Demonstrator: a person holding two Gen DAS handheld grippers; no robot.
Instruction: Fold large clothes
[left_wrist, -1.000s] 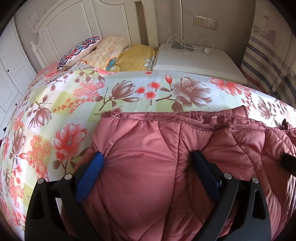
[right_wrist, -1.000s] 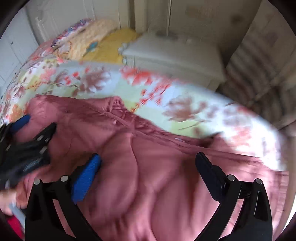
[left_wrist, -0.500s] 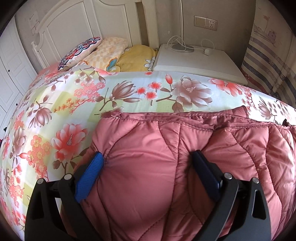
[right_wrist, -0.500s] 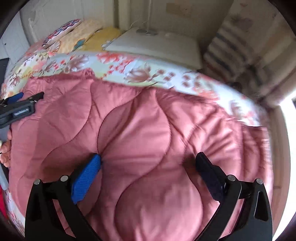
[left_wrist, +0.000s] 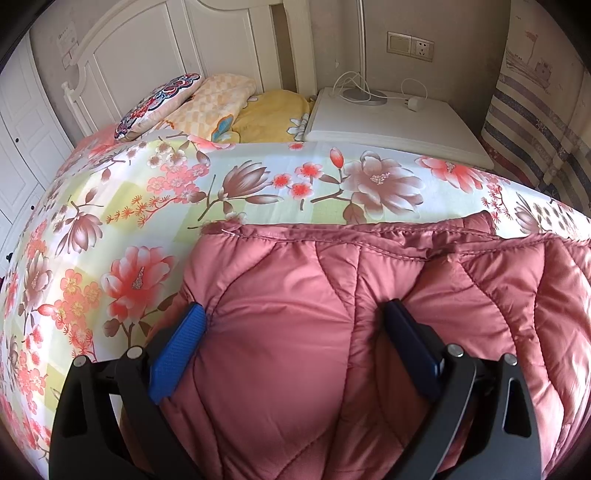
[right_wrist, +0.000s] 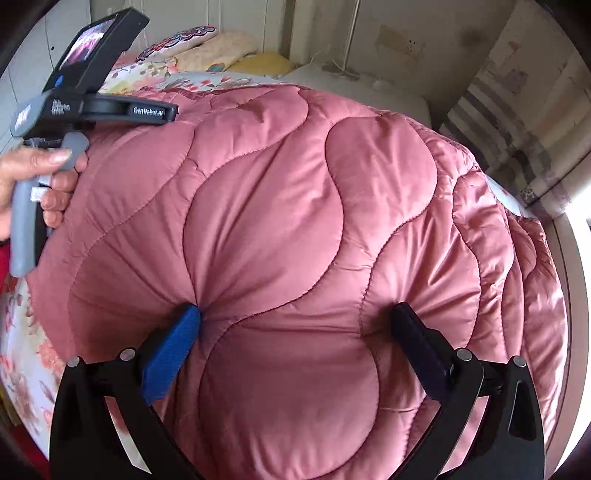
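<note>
A pink quilted padded garment (left_wrist: 295, 332) lies folded on the floral bed sheet (left_wrist: 122, 229), its stitched hem toward the headboard. My left gripper (left_wrist: 293, 308) is open, its blue pads (left_wrist: 177, 350) spread wide and pressed down on the garment's left part. In the right wrist view the garment (right_wrist: 295, 206) fills the frame. My right gripper (right_wrist: 297, 312) is open too, with its fingers dug into the puffy fabric, which bulges between them. The left gripper's body (right_wrist: 92, 107) shows at upper left, held by a person's hand (right_wrist: 40, 173).
Pillows (left_wrist: 192, 99) lie by the white headboard (left_wrist: 155, 48). A white bedside table (left_wrist: 391, 125) with a lamp base and cable stands beyond the bed's far side. A striped curtain (left_wrist: 539, 110) hangs at right. Bare sheet lies left of and beyond the garment.
My right gripper has swung in over the garment and now presses into it, so the fabric fills its view. My left gripper has stayed in place on the garment.
</note>
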